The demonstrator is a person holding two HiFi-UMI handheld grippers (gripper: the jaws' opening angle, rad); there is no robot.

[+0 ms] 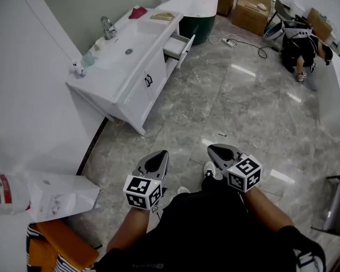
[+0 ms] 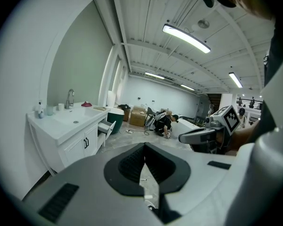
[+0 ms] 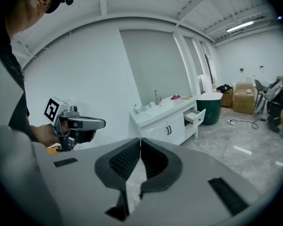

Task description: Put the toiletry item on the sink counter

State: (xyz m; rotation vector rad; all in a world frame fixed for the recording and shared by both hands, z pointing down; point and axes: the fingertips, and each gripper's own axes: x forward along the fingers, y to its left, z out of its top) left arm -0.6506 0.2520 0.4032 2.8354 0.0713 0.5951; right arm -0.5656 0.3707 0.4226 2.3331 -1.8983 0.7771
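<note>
The white sink counter point(image 1: 137, 44) stands against the wall at the upper left, several steps ahead of me. A small white bottle point(image 1: 75, 67) and a teal cup point(image 1: 88, 58) sit at its near end, beside the tap point(image 1: 107, 27). A red item point(image 1: 138, 12) and a flat beige item point(image 1: 162, 16) lie at its far end. My left gripper point(image 1: 158, 158) and right gripper point(image 1: 221, 150) are held close to my body over the floor. Both are shut with nothing in them. The counter point(image 2: 66, 121) also shows in the left gripper view, and the counter point(image 3: 165, 107) in the right gripper view.
One vanity drawer point(image 1: 178, 45) hangs open. A dark green tub point(image 1: 199, 26) stands past it, with cardboard boxes point(image 1: 252, 10) and a crouching person point(image 1: 299, 50) farther back. A white bottle with a red label point(image 1: 5, 191) and a white bag point(image 1: 62, 194) lie at my lower left.
</note>
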